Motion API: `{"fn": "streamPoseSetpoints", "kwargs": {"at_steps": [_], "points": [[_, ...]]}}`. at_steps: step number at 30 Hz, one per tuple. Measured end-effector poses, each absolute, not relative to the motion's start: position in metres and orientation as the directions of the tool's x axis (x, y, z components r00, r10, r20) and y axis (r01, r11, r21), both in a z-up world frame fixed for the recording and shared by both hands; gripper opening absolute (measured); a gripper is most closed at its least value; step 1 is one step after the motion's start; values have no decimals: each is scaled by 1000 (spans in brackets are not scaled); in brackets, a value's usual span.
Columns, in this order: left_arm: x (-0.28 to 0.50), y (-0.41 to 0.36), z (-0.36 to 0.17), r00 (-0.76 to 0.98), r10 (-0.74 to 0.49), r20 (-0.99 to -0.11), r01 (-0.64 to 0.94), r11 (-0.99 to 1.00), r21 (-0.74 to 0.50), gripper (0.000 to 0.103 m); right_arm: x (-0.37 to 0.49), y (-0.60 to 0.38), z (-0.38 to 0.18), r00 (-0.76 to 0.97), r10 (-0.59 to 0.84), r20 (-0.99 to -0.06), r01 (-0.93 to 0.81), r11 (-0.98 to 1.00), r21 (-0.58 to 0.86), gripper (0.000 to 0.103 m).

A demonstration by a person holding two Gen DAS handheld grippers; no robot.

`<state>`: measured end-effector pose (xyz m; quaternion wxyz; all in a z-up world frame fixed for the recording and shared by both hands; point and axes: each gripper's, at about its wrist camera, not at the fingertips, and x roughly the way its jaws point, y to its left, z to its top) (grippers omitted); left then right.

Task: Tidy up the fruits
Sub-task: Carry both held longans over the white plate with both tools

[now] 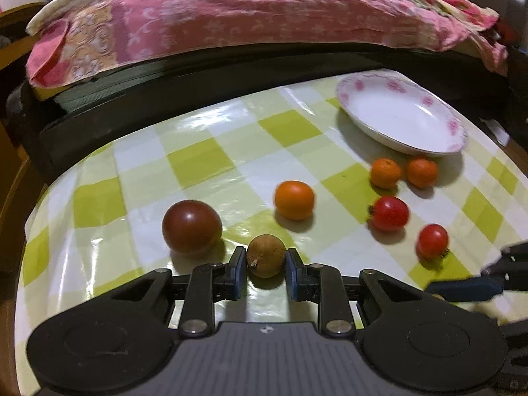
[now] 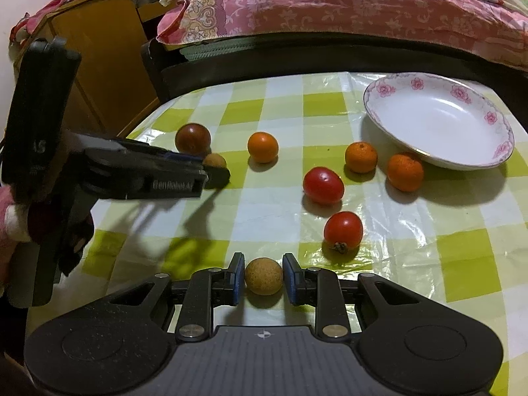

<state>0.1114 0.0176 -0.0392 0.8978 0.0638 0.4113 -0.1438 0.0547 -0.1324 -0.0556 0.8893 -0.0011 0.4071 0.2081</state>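
Note:
My left gripper [image 1: 266, 262] is shut on a brown longan [image 1: 266, 255] resting on the checked tablecloth. A dark red tomato [image 1: 192, 226] lies just to its left. My right gripper [image 2: 264, 275] is shut on a paler longan [image 2: 264, 276] near the table's front. From the right wrist view the left gripper [image 2: 216, 171] reaches in from the left, its longan [image 2: 214, 160] peeking above the finger. Three oranges [image 2: 262, 147] [image 2: 361, 157] [image 2: 405, 171] and two red tomatoes [image 2: 323, 185] [image 2: 343, 230] lie loose on the cloth. The white flowered plate [image 2: 439, 118] holds nothing.
The plate [image 1: 401, 115] sits at the table's far right corner. Behind the table runs a dark bed frame under a pink quilt [image 1: 231, 23]. A wooden cabinet [image 2: 99, 66] stands at the far left. A person's sleeve and hand [image 2: 13, 224] hold the left gripper.

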Motion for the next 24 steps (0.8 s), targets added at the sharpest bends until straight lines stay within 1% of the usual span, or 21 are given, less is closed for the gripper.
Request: {"fn": "streamPoseSetpoints", "kwargs": {"at_steps": [3, 8, 13, 24], "points": [[105, 15, -34, 605, -240, -759, 333, 942, -33, 33, 54, -132, -52, 591, 365, -719, -372, 915, 159, 21], [95, 5, -34, 577, -265, -772, 384, 923, -29, 33, 55, -133, -51, 600, 341, -723, -357, 924, 140, 21], [90, 0, -41, 578, -247, -778, 409, 912, 14, 33, 53, -132, -61, 599, 320, -734, -358, 927, 113, 22], [89, -6, -41, 590, -221, -777, 396, 918, 40, 34, 42, -137, -61, 614, 302, -729, -333, 937, 108, 21]]}}
